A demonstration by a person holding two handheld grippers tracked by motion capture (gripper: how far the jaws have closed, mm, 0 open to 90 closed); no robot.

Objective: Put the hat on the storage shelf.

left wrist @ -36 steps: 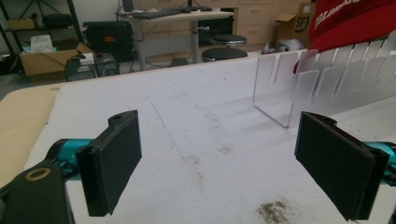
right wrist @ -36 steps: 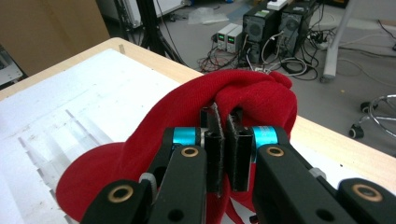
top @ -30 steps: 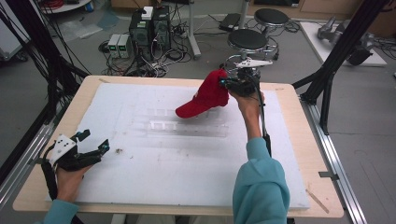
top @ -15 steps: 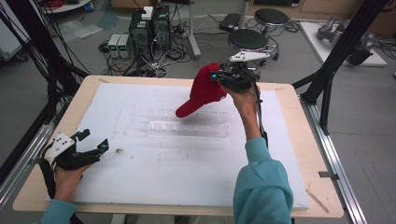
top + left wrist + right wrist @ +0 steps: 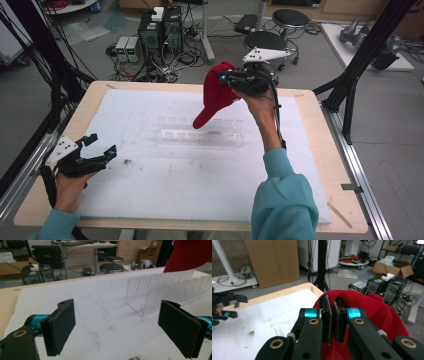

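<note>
Right claw (image 5: 226, 80) is pinched tight on the red cap (image 5: 216, 97), jaws pressed together with a fold of fabric between them; in the right gripper view the cap (image 5: 372, 312) bunches around both pads. Cap hangs clear of the table, brim pointing down, above the far edge of the clear rack (image 5: 200, 131) and not touching it. From the left gripper view the cap's edge (image 5: 190, 255) sits just over the rack's (image 5: 160, 290) slotted wall.

Step in hand, as I read it: carry phase, cap lifted and on its way to a drop spot. The target isn't obvious from here. Next move calls for a steady grip, since it's only a fold of cloth, and for keeping the brim from snagging the rack's slots on the way over or down.

Pose: my right forearm reaches forward across the white mat (image 5: 175, 180), wrist raised, claw pointing left and roughly level. Left claw (image 5: 102, 145) is spread wide and holds nothing, low over the mat's near left corner, aimed at the rack, well apart from the cap.
</note>
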